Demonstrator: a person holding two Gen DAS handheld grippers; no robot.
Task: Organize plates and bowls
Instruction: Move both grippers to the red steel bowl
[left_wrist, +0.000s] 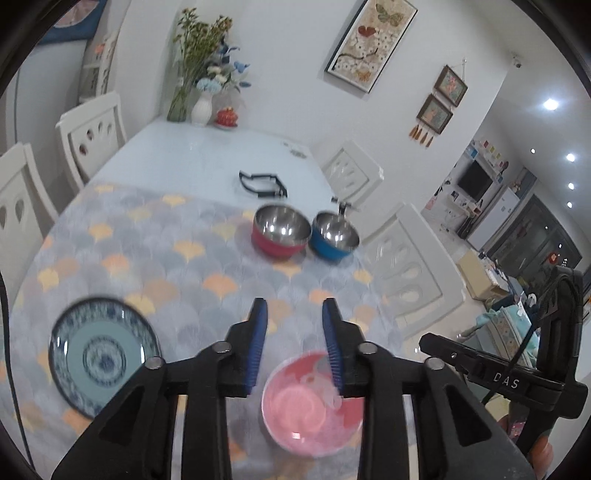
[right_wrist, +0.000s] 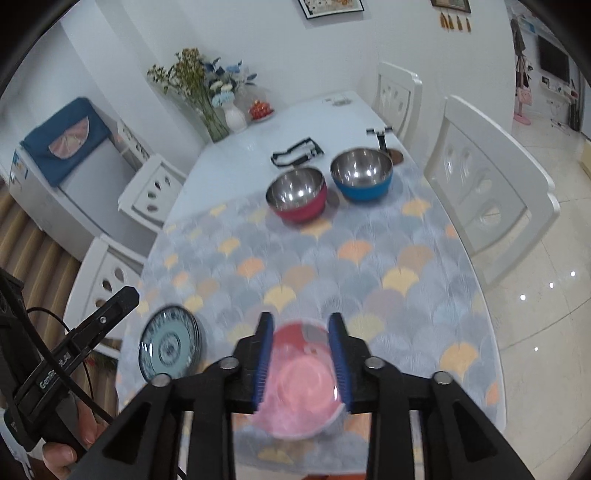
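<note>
A pink plate (left_wrist: 310, 406) lies on the patterned cloth near the table's front edge; it also shows in the right wrist view (right_wrist: 301, 387). A blue-patterned plate (left_wrist: 103, 354) lies to its left, also in the right wrist view (right_wrist: 170, 345). A red steel bowl (left_wrist: 280, 232) and a blue steel bowl (left_wrist: 334, 236) stand side by side farther back, as in the right wrist view (right_wrist: 297, 195) (right_wrist: 361, 175). My left gripper (left_wrist: 295, 314) is open and empty above the cloth, just behind the pink plate. My right gripper (right_wrist: 301, 325) is open, above the pink plate.
White chairs (right_wrist: 487, 177) stand around the table. A black frame-like tool (left_wrist: 264, 184), a small black stand (right_wrist: 382, 138), vases of flowers (left_wrist: 203, 103) and a red pot (left_wrist: 226, 116) sit on the bare white far half. The table's right edge (right_wrist: 480, 295) drops to a tiled floor.
</note>
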